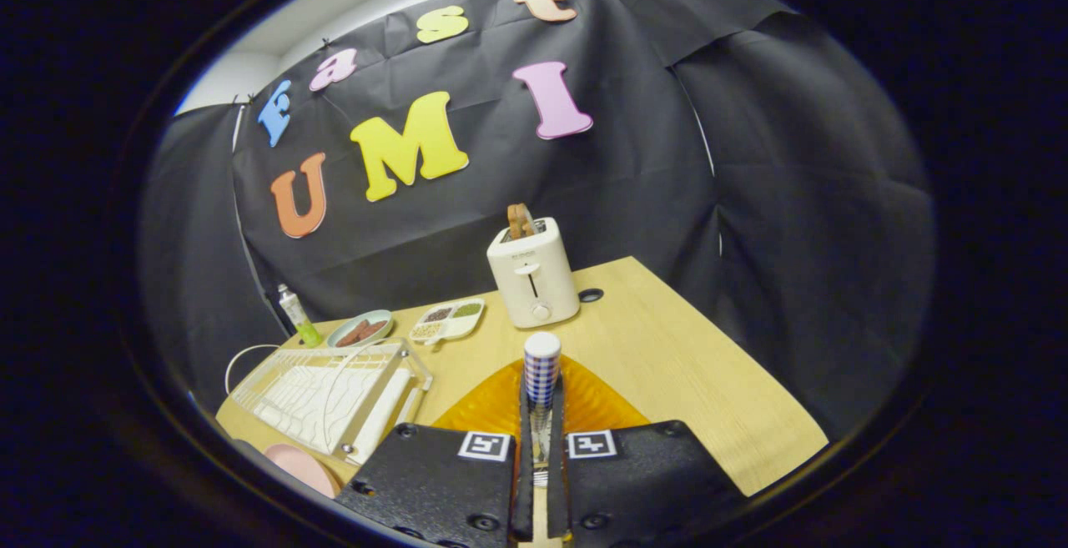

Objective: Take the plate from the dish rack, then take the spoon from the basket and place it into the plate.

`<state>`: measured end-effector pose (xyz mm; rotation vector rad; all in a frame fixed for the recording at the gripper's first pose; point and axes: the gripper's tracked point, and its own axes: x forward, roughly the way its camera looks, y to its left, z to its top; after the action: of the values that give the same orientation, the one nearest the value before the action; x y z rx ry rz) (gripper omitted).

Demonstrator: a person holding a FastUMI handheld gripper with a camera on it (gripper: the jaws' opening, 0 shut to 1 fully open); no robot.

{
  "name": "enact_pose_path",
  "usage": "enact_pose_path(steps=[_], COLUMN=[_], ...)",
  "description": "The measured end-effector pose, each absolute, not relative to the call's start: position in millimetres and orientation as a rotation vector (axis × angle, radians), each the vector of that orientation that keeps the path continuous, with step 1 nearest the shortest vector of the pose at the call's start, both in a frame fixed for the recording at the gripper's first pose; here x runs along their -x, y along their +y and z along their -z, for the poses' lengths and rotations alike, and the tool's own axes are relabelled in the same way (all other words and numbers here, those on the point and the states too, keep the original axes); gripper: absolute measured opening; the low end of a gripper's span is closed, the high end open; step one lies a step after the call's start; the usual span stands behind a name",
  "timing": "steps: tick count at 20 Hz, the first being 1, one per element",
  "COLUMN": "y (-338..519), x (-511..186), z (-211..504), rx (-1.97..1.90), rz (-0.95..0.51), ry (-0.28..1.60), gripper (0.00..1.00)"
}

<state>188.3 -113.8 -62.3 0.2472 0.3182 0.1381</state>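
My gripper [542,394] is shut on the spoon [541,369], both fingers pressing its blue-and-white checked handle. The handle's rounded white end sticks out ahead of the fingertips, and the spoon's metal part shows lower down between the fingers. An orange ribbed plate [492,408] lies flat on the wooden table right under and just ahead of the fingers, which hide its near part. To the left of the fingers stands the dish rack [334,398], a white wire rack in a clear frame.
A white toaster [534,279] with a slice of toast stands beyond the plate. Behind the rack are a divided snack tray [448,319], a small plate of food [360,329] and a green bottle [298,315]. A pink plate [302,468] lies near the rack's front corner.
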Motion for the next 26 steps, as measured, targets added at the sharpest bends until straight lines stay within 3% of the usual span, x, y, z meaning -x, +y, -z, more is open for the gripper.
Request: enact_pose_path(steps=[5, 9, 18, 26], y=[-131, -103, 59, 178], x=[-180, -149, -51, -7], z=[9, -24, -26, 43], rx=[-0.224, -0.241, -0.199, -0.168], rz=[-0.006, 0.01, -0.178, -0.312], ry=[0.184, 0.104, 0.104, 0.196], gripper=[0.09, 0.09, 0.09, 0.09])
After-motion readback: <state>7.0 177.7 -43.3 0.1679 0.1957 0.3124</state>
